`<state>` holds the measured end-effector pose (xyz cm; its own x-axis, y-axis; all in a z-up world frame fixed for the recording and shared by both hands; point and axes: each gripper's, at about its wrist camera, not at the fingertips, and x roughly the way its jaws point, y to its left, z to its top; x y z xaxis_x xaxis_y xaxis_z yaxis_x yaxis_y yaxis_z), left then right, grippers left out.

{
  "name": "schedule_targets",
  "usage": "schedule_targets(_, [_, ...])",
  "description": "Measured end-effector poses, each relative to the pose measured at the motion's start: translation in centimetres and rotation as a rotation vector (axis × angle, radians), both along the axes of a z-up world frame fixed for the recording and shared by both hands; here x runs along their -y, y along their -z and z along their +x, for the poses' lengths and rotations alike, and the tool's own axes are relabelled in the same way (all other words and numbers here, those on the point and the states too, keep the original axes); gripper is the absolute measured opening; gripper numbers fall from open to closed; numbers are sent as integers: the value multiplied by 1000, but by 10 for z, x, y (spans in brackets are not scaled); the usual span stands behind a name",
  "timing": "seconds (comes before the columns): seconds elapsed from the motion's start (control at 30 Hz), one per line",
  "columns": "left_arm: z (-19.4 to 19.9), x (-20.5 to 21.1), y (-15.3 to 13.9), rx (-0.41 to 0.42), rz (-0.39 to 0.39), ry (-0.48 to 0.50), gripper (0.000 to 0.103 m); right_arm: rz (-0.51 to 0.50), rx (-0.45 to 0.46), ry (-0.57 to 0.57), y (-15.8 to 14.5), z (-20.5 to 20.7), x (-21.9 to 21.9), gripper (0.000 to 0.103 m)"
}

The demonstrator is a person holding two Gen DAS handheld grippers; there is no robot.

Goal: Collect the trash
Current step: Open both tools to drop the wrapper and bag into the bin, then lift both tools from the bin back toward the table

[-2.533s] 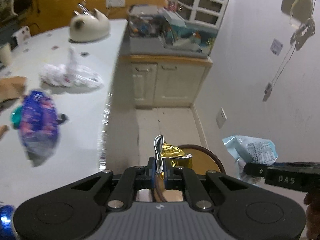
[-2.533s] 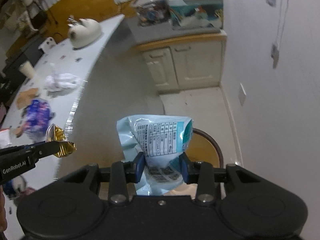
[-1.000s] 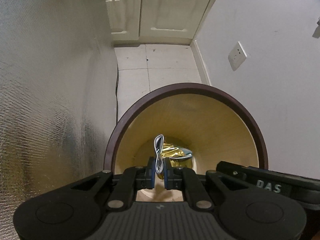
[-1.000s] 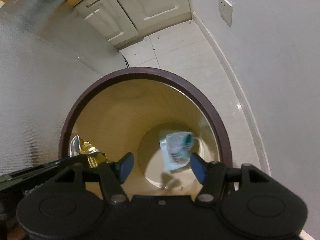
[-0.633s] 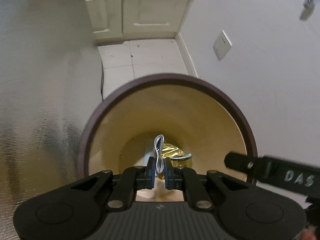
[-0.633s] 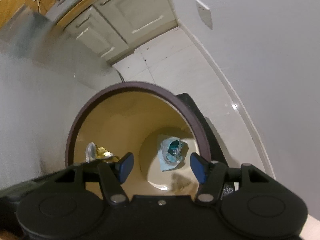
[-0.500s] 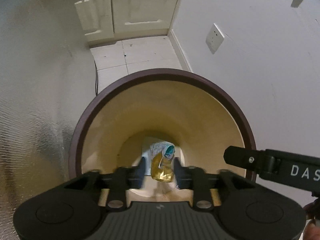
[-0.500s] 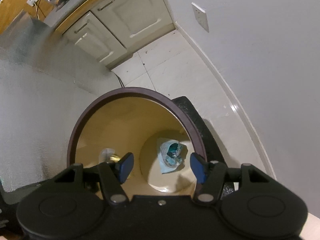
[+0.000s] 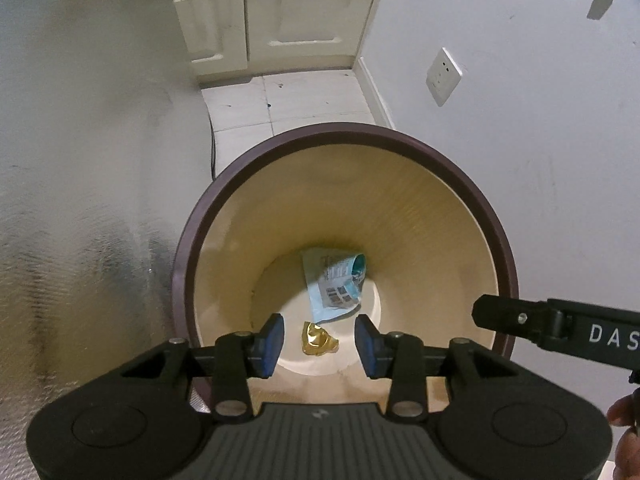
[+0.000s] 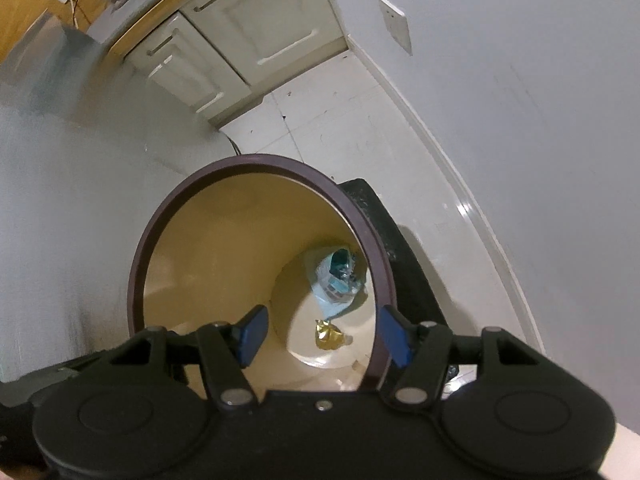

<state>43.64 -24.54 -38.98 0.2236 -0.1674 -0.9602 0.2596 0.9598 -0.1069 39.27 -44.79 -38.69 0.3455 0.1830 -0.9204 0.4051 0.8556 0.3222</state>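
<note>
Two trash pieces lie on floor of round cream-lined bin with dark brown rim point(image 9: 192, 240): crumpled gold foil wrapper point(image 9: 318, 339) near side, pale blue printed plastic packet point(image 9: 334, 286) just beyond it, against far wall; left gripper point(image 9: 319, 340) above bin mouth, jaws wide apart, holding nothing; right gripper point(image 10: 322, 334) likewise, jaws spread, empty; cream cabinet doors point(image 9: 280, 12) far; white wall socket point(image 9: 444, 77) right.
</note>
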Motion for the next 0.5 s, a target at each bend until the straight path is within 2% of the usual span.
schedule_targets(0.23, [-12, -10, -21, 16, 22, -7, 48, -39, 4, -57, -14, -7, 0, 63])
schedule_targets(0.33, [-17, -17, -32, 20, 31, -27, 60, -55, 11, -85, -25, -11, -1, 64])
schedule_targets(0.4, [-21, -21, -40, 27, 33, -37, 73, -67, 18, -108, -33, -14, -2, 69])
schedule_targets(0.5, [-28, -28, -54, 40, 38, -48, 82, -93, 34, -144, -45, -20, -6, 74])
